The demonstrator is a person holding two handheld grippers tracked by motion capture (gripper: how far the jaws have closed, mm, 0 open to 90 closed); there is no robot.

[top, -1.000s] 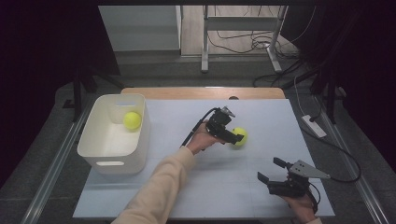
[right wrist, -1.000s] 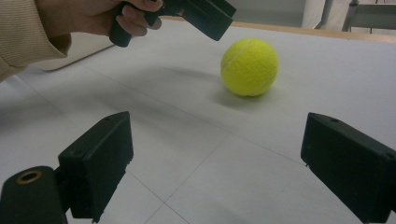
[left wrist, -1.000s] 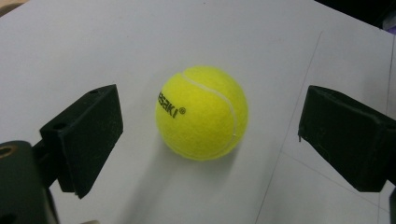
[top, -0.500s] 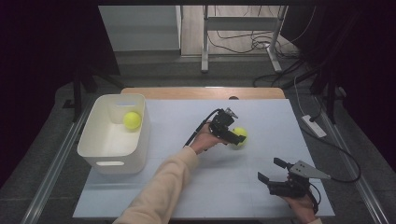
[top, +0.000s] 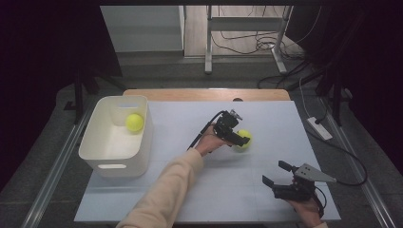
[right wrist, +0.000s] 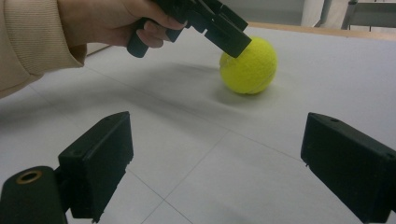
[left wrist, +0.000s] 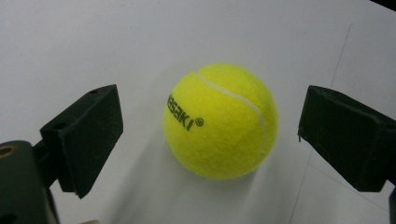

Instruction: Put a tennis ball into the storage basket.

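- Left black two-jaw gripper (top: pixel 241 138), mid-frame in the high view: jaws wide, either side of a fuzzy yellow tennis ball (left wrist: pixel 221 120), not touching.
- Right black gripper (top: pixel 274 174), lower right: jaws wide, empty.

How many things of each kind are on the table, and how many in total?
Tennis balls: 2, one in the white bin, one on the table between the open left gripper's jaws
White bin: 1
Grippers: 2, left and right
Total: 5

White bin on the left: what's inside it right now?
One yellow tennis ball lies in the white bin, toward its far end. The rest of the visible floor looks bare; the near wall hides the strip just behind it.
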